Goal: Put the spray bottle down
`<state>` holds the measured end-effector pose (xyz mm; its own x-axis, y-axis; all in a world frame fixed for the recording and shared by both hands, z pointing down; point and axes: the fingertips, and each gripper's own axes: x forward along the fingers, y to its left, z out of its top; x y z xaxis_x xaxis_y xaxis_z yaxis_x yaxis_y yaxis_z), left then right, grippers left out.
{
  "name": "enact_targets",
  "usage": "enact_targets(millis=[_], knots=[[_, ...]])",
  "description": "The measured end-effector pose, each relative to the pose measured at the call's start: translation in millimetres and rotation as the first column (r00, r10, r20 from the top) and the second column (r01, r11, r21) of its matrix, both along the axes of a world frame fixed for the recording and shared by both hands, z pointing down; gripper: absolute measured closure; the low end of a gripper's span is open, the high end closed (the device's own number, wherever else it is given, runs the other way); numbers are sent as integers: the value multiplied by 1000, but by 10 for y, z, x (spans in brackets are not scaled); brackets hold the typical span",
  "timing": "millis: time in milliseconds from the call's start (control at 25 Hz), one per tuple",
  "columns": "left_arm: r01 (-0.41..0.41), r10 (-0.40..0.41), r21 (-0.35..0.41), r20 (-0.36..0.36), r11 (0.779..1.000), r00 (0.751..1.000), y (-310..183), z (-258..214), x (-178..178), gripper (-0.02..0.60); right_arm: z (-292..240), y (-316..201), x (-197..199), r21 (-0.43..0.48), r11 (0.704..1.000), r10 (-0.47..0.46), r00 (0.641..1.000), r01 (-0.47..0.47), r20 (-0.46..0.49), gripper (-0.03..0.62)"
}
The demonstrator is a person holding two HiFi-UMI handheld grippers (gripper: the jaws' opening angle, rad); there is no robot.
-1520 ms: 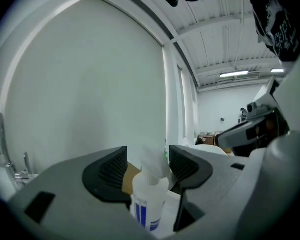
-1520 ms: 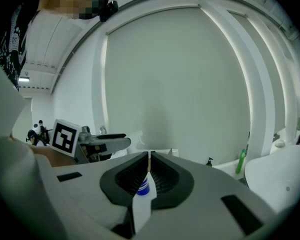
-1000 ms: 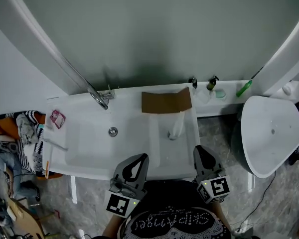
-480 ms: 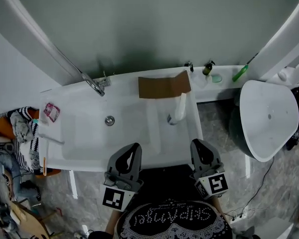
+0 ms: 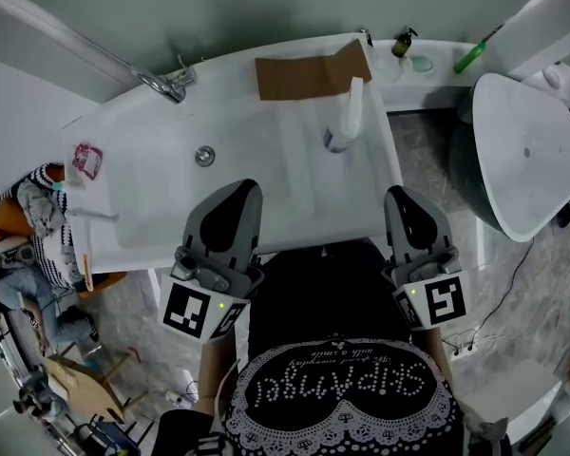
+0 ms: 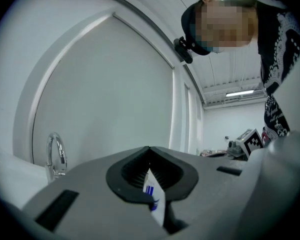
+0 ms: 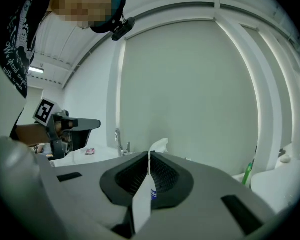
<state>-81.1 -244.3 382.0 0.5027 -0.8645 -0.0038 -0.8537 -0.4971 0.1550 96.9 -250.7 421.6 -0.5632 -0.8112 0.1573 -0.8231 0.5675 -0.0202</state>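
Nearest, the studded lettering on the person's shirt (image 5: 337, 388) is upside down and unreadable. The left gripper (image 5: 236, 198) and right gripper (image 5: 401, 202) both have their jaws pressed together, gripping nothing. Beyond them, the white spray bottle (image 5: 347, 112) rests on the sink (image 5: 171, 198), beside the cardboard (image 5: 304, 76).

Hiding all but the spray bottle's (image 7: 160, 145) head behind the right gripper (image 7: 149, 155), cropping the left clothes pile (image 5: 36, 224).
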Motion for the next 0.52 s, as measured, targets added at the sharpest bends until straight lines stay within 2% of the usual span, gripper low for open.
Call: enact_targets(millis=[280,520], knots=[[31,-31,-7,-5,999,1000,97,13,-189,577,47,140,9,-19,1000,13,1000,-12,8,568],[35,-35,0,-3,999,999,108,22,-165,577,42,150,144,5,999,43,999,-43,8,568]])
